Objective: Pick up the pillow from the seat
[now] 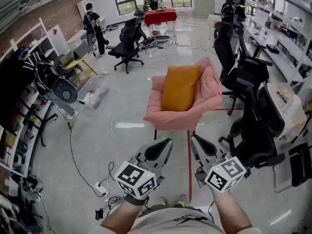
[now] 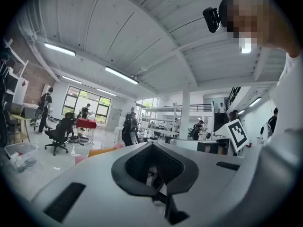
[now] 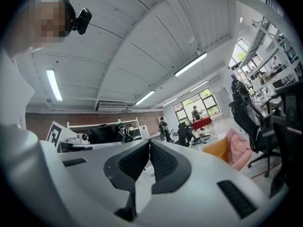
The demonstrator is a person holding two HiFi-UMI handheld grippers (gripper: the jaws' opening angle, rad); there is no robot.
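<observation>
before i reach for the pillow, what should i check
1. Orange pillow free to lift: ok; it leans against the back of the pink chair, nothing on it.
2. Left claw open: not ok; shut, empty.
3. Right claw open: not ok; shut, empty.
4. Claws within reach of the pillow: not ok; both hang short of the chair.
5. Way ahead free: ok; bare floor up to the chair, black office chair off to the right.
</observation>
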